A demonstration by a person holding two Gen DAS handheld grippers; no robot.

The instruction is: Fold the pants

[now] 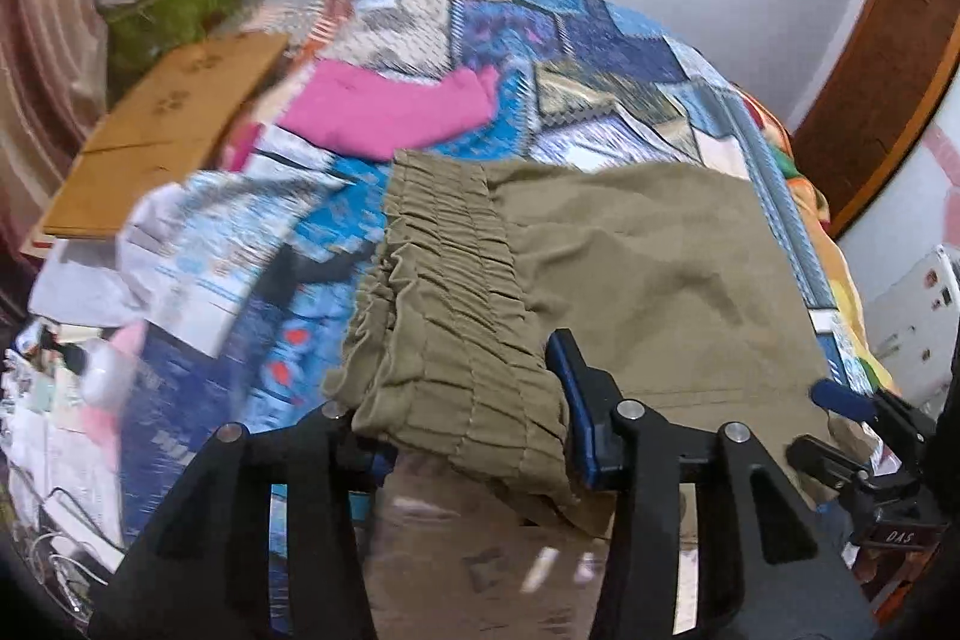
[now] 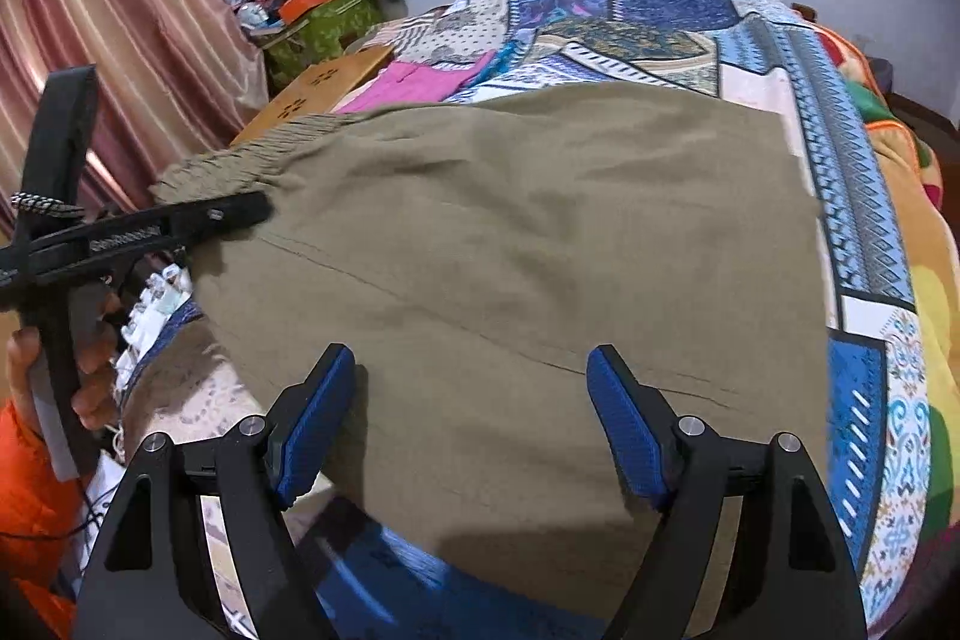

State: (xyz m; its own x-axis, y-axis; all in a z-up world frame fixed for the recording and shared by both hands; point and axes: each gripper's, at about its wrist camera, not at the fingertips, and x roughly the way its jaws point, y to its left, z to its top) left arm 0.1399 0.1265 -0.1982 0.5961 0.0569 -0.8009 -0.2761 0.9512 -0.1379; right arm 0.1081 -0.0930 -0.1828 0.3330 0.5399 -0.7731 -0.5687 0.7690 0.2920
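Nearest the lens, the left claw (image 1: 474, 436) has the gathered elastic waistband (image 1: 444, 292) of a pair of olive-khaki cotton pants (image 1: 648, 268) lying between its two blue-padded fingers; the fabric bunches over the left-hand pad and hides it, so whether the jaws actually bite on the cloth cannot be told. In the right wrist view, the right claw (image 2: 468, 418) stands wide apart at 6 o'clock, both blue pads resting on or just above the flat khaki cloth, gripping nothing.

The pants lie on a bed dressed in a blue patchwork-print quilt (image 1: 600, 40), spread as one broad rectangular panel with the waistband at 9 o'clock and a clean straight edge at 12 o'clock. A long seam crosses the panel from 9 toward 4 o'clock. By the look of that compact block, with no separate legs trailing, at least one fold appears done and the garment is well on its way; a last fold or a smoothing of the ruffled waistband corner seems to be what is left, though the layers beneath are hidden.

Beyond the pants, at 11 o'clock, a folded pink garment (image 1: 384, 106) sits on the quilt well apart, with a tan cardboard sheet (image 1: 168, 124) beside it at 10 o'clock.
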